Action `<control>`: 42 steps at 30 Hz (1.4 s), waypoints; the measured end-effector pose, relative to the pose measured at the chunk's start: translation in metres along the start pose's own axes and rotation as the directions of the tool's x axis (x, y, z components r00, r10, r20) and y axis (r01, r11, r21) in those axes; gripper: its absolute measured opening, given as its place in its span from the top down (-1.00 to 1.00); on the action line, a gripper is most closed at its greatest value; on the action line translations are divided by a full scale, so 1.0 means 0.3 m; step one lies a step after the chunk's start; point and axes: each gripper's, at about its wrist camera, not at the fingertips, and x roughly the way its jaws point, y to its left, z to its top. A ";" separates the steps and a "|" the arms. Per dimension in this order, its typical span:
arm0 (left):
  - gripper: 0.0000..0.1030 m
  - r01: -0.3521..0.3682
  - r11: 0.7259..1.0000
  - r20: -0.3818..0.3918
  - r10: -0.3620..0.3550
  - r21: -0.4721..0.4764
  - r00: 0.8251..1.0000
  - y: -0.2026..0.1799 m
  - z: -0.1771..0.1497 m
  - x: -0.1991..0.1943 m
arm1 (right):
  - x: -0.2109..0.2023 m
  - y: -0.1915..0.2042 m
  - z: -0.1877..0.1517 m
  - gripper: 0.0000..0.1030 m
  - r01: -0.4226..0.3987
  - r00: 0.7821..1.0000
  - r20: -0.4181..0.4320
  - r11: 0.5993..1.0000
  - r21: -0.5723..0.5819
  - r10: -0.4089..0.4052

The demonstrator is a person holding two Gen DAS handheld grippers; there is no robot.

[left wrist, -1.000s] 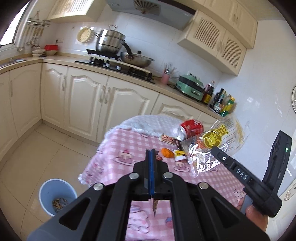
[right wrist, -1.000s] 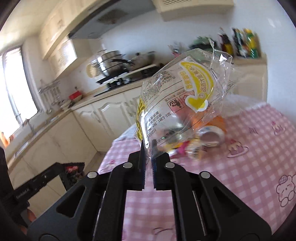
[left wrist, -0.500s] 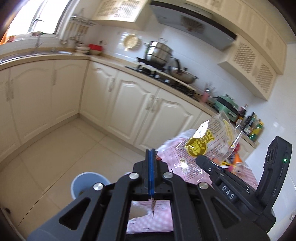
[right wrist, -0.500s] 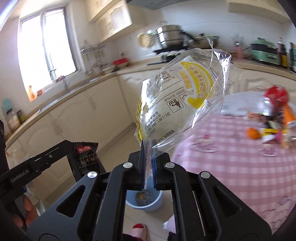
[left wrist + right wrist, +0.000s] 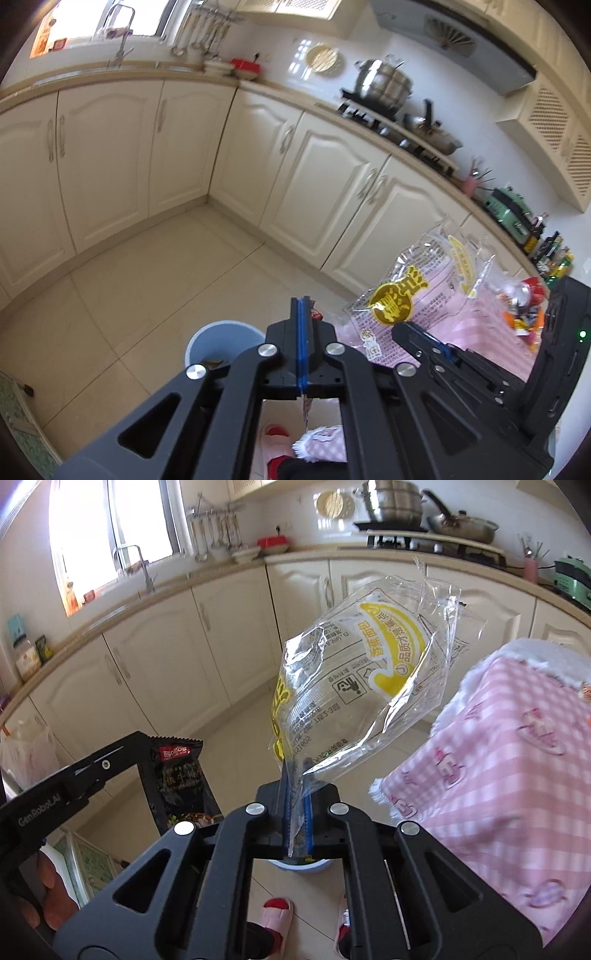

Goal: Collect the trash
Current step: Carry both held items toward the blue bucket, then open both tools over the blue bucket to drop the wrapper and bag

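My right gripper [image 5: 296,771] is shut on a clear plastic bag with yellow print [image 5: 365,686], which stands up above the jaws; the bag also shows in the left wrist view [image 5: 417,291]. My left gripper [image 5: 302,306] is shut on a black snack wrapper [image 5: 181,779], seen edge-on in its own view [image 5: 315,314]. A light blue trash bin [image 5: 218,345] stands on the floor just below and left of the left gripper; its rim peeks out under the right gripper [image 5: 299,866]. More trash, with a red can [image 5: 532,291], lies on the pink table.
The table with a pink checked cloth [image 5: 517,760] stands at the right. Cream cabinets [image 5: 110,155] line the kitchen walls, with tiled floor [image 5: 155,277] between. My slippered feet [image 5: 275,910] are below the grippers.
Both grippers have swung left and down, away from the table toward the floor and bin, each still holding its piece of trash. The bin now lies close under them.
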 end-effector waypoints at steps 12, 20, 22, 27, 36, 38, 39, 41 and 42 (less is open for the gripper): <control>1.00 -0.079 0.996 -0.169 0.070 -0.044 0.983 0.174 -0.059 0.402 | 0.376 -0.044 -0.114 0.89 0.051 0.982 -0.181 0.998 -0.025 -0.054; 1.00 -0.105 0.994 -0.254 0.094 -0.033 0.963 0.222 -0.098 0.644 | 0.551 -0.124 -0.191 0.89 0.075 0.960 -0.270 0.997 0.002 -0.071; 1.00 -0.108 0.994 -0.259 0.098 -0.025 0.961 0.222 -0.090 0.689 | 0.586 -0.133 -0.202 0.89 0.076 0.955 -0.287 0.997 -0.001 -0.074; 0.91 -0.087 0.996 -0.275 0.082 -0.007 0.958 0.210 -0.078 0.769 | 0.649 -0.143 -0.225 0.89 0.067 0.946 -0.318 0.998 0.005 -0.062; 0.18 -0.143 0.990 -0.253 0.139 0.001 0.957 0.261 -0.079 0.732 | 0.700 -0.131 -0.232 0.88 0.040 0.937 -0.348 0.999 0.025 -0.029; 0.13 -0.162 0.987 -0.261 0.156 0.000 0.953 0.290 -0.089 0.709 | 0.723 -0.118 -0.242 0.88 0.030 0.933 -0.359 0.999 0.027 -0.018; 0.09 -0.173 0.985 -0.267 0.167 0.001 0.949 0.304 -0.095 0.702 | 0.727 -0.115 -0.240 0.88 0.025 0.932 -0.363 0.999 0.028 -0.014; 0.05 -0.193 0.981 -0.281 0.186 0.000 0.942 0.332 -0.106 0.696 | 0.744 -0.103 -0.243 0.88 0.017 0.927 -0.374 0.999 0.028 -0.005; 0.03 -0.196 0.981 -0.285 0.188 -0.002 0.940 0.346 -0.112 0.692 | 0.755 -0.097 -0.242 0.88 0.011 0.925 -0.381 1.000 0.028 0.000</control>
